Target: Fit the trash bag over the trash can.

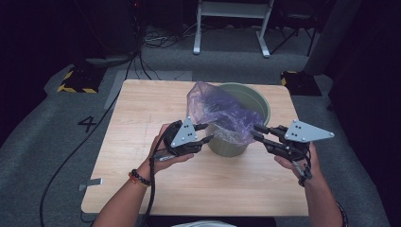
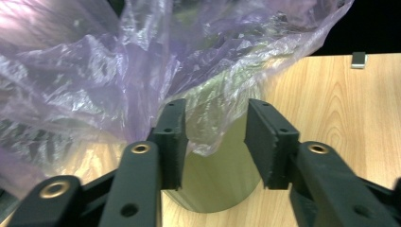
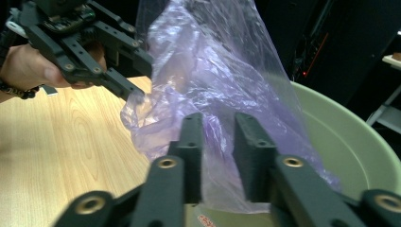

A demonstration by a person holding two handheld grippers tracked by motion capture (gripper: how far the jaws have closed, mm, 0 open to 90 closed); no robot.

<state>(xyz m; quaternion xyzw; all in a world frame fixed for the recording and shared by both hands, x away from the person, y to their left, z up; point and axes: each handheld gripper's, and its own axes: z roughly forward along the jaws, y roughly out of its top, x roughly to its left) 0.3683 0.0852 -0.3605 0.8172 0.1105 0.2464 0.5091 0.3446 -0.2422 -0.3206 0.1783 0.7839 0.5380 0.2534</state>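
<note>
**Bag being fitted into bin – both grippers at the rim**

Left to right, as laid out in the high view:

- Left gripper: being held level, fingers being pointed rightward at the near-left side of the green bin. Fingers are standing partly apart. In the left gripper view the loose hem of the purple plastic bag is hanging down between them, but no pad is being pressed on the film. Judged reason for the pose: the hem is being lined up for a pinch so it can be pulled out over the rim.
- Purple plastic bag: being draped half in, half out of the bin. The bulk is bunched up above the left and near part of the rim; the near hem is spilling down the outer wall. Long axis is running roughly from upper left to lower right in the high view, from the raised crumpled peak down toward the right gripper. The mouth is not yet spread round the rim.
- Green bin: standing upright on the worktop, toward the far-right part, opening upward.
- Right gripper: being pointed leftward at the near-right rim, opposite the left one. Fingers are narrowly apart with bag film lying between them in the right gripper view; a firm grip is not being shown there. Judged reason: the bag is being flanked from both sides so the mouth can be stretched open.
</note>
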